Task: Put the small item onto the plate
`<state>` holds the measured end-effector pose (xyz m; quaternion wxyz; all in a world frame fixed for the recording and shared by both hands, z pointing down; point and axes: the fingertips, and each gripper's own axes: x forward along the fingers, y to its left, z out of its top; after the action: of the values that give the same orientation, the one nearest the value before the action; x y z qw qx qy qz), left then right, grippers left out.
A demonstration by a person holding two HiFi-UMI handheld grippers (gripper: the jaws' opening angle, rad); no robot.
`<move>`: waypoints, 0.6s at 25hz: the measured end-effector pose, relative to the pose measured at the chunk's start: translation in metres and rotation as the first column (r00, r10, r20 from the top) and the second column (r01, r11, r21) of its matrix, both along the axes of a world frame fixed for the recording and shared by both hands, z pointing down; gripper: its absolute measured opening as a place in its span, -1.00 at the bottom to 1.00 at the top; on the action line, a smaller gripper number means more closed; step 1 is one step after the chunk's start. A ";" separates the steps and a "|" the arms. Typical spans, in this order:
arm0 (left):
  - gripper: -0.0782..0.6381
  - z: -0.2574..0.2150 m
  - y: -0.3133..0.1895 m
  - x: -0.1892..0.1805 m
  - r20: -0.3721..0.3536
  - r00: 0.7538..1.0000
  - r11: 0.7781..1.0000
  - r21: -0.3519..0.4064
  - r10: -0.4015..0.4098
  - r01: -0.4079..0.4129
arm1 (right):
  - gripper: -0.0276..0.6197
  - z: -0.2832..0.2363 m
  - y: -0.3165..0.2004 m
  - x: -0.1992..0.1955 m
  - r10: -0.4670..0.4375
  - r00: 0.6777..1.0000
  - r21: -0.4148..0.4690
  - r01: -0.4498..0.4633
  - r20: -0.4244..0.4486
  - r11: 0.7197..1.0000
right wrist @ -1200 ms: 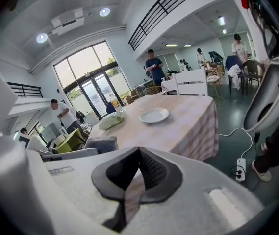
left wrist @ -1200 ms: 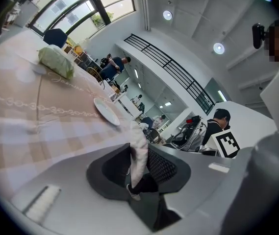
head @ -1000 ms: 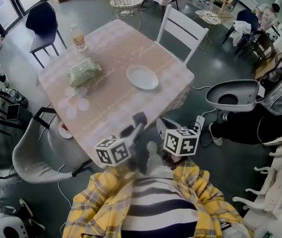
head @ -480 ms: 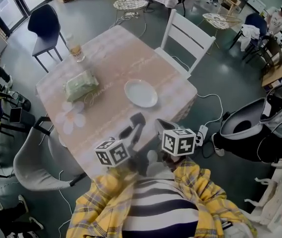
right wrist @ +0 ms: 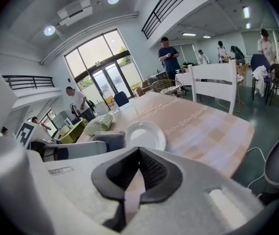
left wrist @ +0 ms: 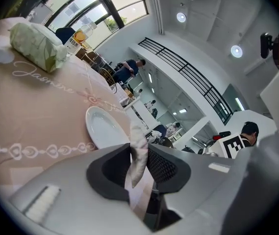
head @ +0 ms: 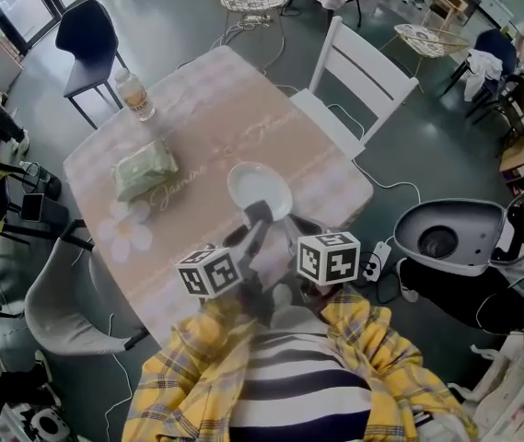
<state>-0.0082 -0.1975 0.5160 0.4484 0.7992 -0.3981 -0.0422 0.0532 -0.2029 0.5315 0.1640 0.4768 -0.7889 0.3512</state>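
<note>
- Since a second earlier, the left gripper (head: 260,214) had reached forward: its tip had been short of the plate (head: 254,184) and now overlapped the plate's near rim in the head view.
- Its jaws pinched the small item (left wrist: 138,156), a pale crumpled scrap standing upright between the pads, not yet on the plate.
- Beside it, the right gripper (right wrist: 139,153) had its jaws pressed together at the tips, with nothing between them.
- Beneath both lay the counter (head: 208,118), covered in a pink patterned cloth.
- Farther along it sat a green packet (head: 144,170), and at the far corner a bottle (head: 135,95).
- Around the counter stood a white chair (head: 358,70), a dark chair (head: 87,37) and a grey chair (head: 57,304) on a grey floor (head: 183,21).
</note>
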 end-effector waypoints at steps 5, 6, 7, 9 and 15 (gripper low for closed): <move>-0.54 0.004 -0.023 0.005 0.009 1.000 1.000 -0.024 -0.019 0.019 | -0.91 0.005 -0.017 0.005 -0.026 1.000 -0.020 0.026 0.013 0.999; -0.54 0.005 -0.026 0.005 0.005 1.000 0.999 -0.033 -0.025 0.025 | -0.91 0.006 -0.020 0.006 -0.032 0.999 -0.022 0.033 0.014 0.999; -0.54 0.007 -0.029 0.005 0.001 1.000 0.999 -0.044 -0.031 0.031 | -0.91 0.007 -0.022 0.007 -0.039 0.999 -0.024 0.039 0.016 0.999; -0.54 0.011 -0.035 0.006 -0.004 0.999 0.997 -0.065 -0.037 0.037 | -0.91 0.008 -0.026 0.008 -0.050 0.999 -0.028 0.050 0.020 0.998; -0.53 0.020 -0.047 0.012 0.025 0.999 0.993 -0.114 -0.020 0.022 | -0.91 0.013 -0.035 0.005 -0.072 0.996 -0.040 0.074 0.046 0.996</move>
<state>0.0040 -0.2449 0.5361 0.4882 0.7684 -0.4136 -0.0146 0.0586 -0.2376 0.5444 0.1692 0.4362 -0.8017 0.3719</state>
